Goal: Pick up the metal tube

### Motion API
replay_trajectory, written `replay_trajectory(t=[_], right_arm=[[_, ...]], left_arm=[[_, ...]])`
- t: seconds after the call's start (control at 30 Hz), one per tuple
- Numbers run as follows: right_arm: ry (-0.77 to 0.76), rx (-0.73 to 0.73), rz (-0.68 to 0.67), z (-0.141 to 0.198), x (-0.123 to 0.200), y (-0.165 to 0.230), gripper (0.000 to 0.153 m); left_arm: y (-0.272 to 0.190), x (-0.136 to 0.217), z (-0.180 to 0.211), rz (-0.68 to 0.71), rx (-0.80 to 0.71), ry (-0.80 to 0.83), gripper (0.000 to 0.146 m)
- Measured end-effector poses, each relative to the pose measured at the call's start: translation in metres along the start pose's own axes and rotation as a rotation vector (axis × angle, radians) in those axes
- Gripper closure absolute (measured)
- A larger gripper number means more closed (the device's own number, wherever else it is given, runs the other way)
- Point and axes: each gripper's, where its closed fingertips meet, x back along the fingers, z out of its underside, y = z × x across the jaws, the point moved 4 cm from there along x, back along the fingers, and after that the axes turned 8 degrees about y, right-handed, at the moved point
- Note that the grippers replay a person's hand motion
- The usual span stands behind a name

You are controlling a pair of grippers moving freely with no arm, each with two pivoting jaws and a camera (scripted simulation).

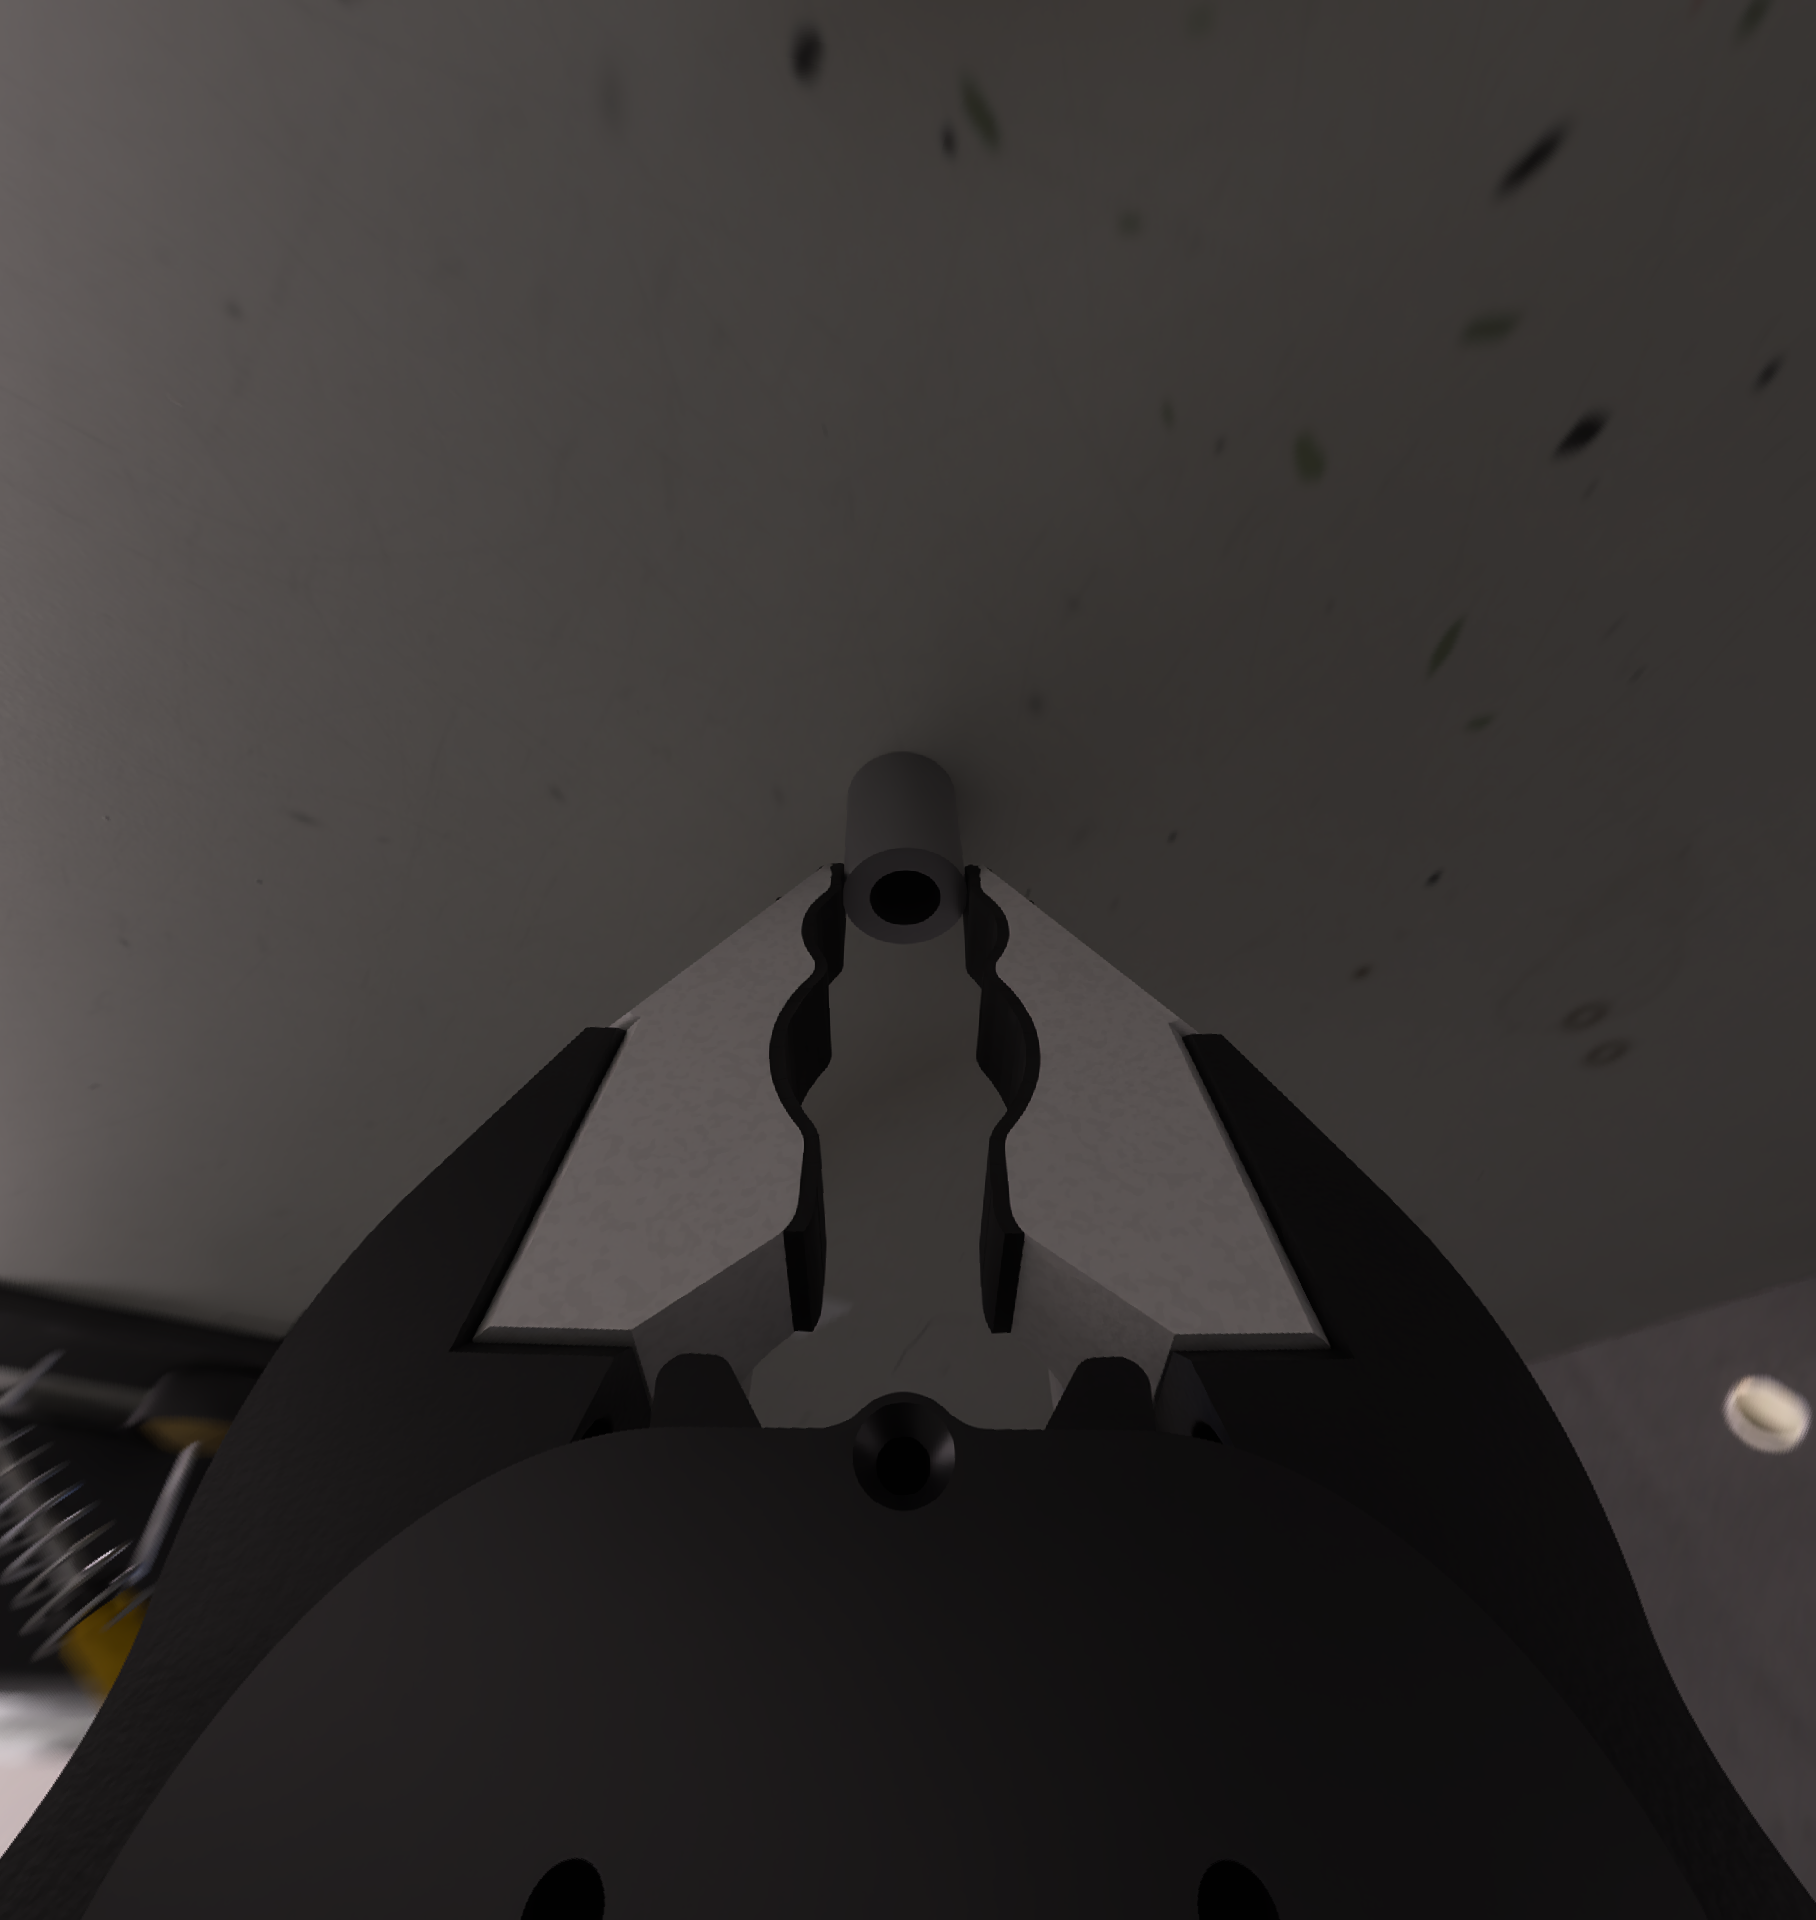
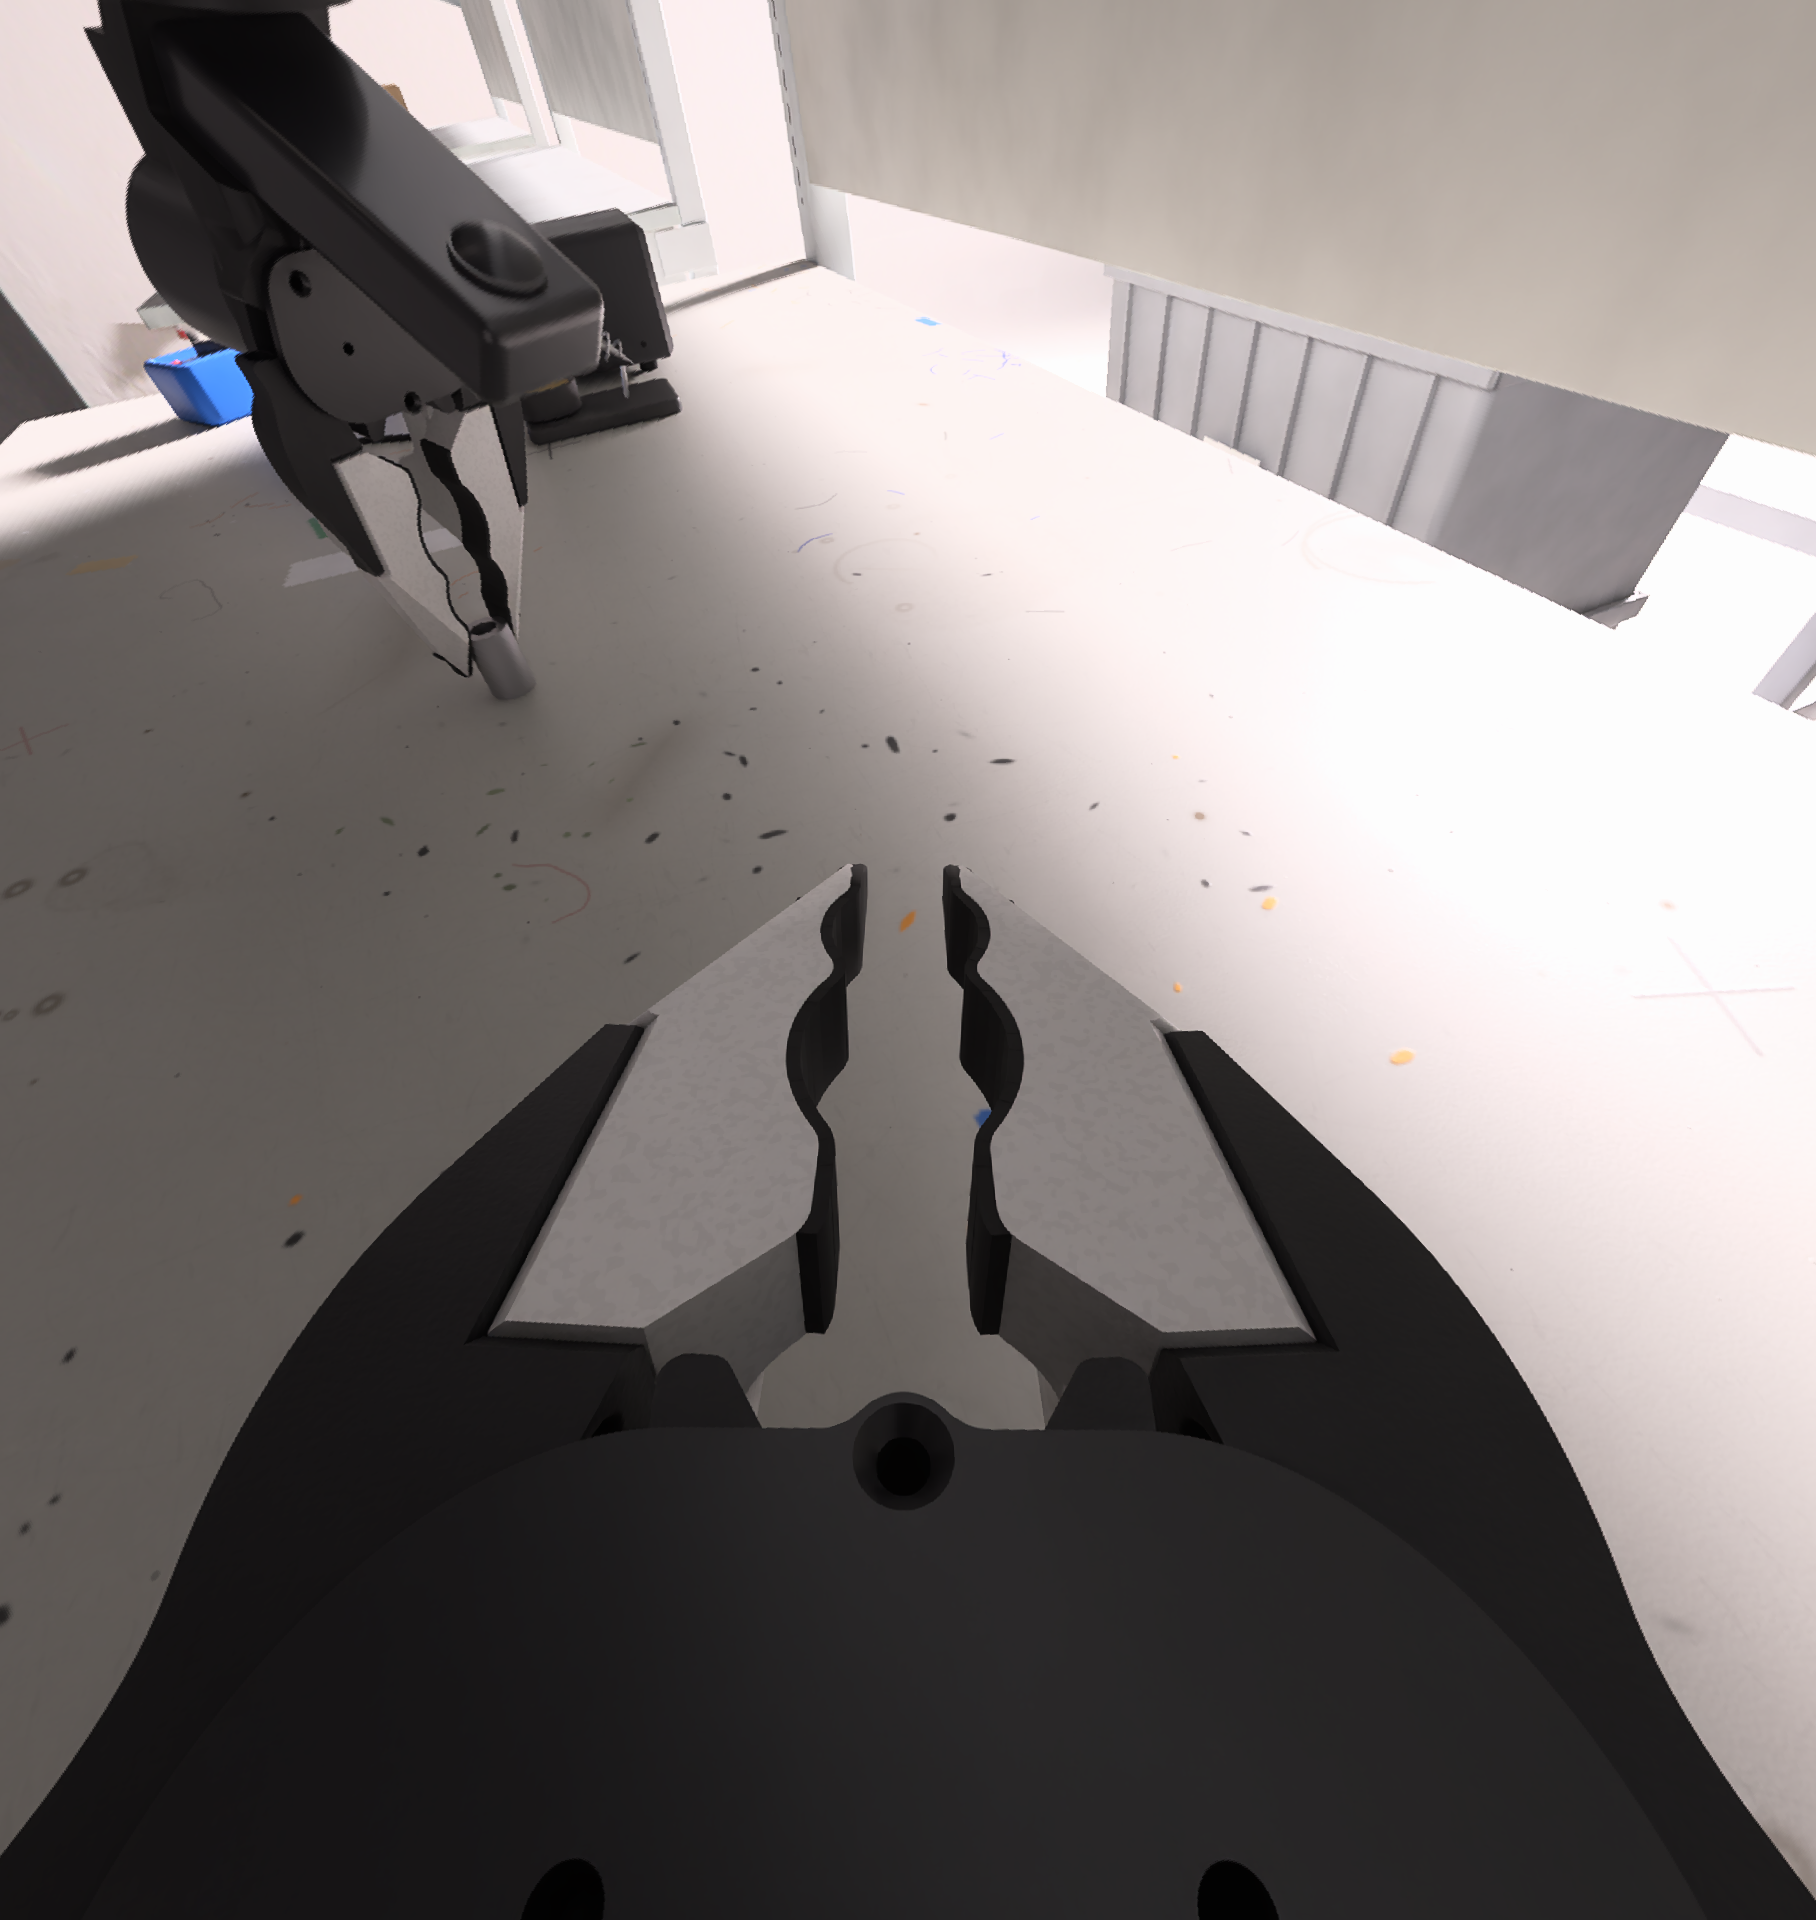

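Your left gripper (image 1: 904,883) pinches the tube (image 1: 902,831) upright at its top end, ready to lift. Right gripper (image 2: 904,894) idles nearby, narrowly open, empty.

Black gripper (image 2: 904,883), grey wavy-edged fingers (image 2: 1070,1091)

Pale speckled tabletop (image 2: 1299,831), grey ribbed cabinet (image 2: 1351,436), bright window (image 2: 571,94) behind.

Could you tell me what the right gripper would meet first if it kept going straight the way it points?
Probably the speckled white tabletop ahead of the right gripper; nothing stands between. The metal tube lies well off to the side.
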Motion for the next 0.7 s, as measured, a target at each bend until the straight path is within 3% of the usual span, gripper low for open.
replay_trajectory(t=[0.13,0.3,0.47,0.6,0.7], right_arm=[[-0.005,-0.014,-0.001,0.002,0.003,-0.002,0.138],[-0.009,-0.021,-0.002,0.003,0.005,-0.003,0.138],[-0.001,-0.020,-0.005,0.005,0.003,-0.002,0.138],[0.006,-0.017,-0.013,0.005,0.002,0.000,0.138],[0.010,-0.013,-0.019,0.006,0.001,0.001,0.138]], left_arm=[[-0.002,0.001,-0.003,0.002,0.077,-0.098,0.124],[0.002,0.001,0.007,-0.071,0.092,-0.091,0.124],[0.007,0.024,0.011,-0.097,0.140,-0.214,0.124],[0.003,0.065,0.006,-0.040,0.187,-0.496,0.124],[-0.020,0.110,-0.002,0.189,0.103,-0.892,0.124]])
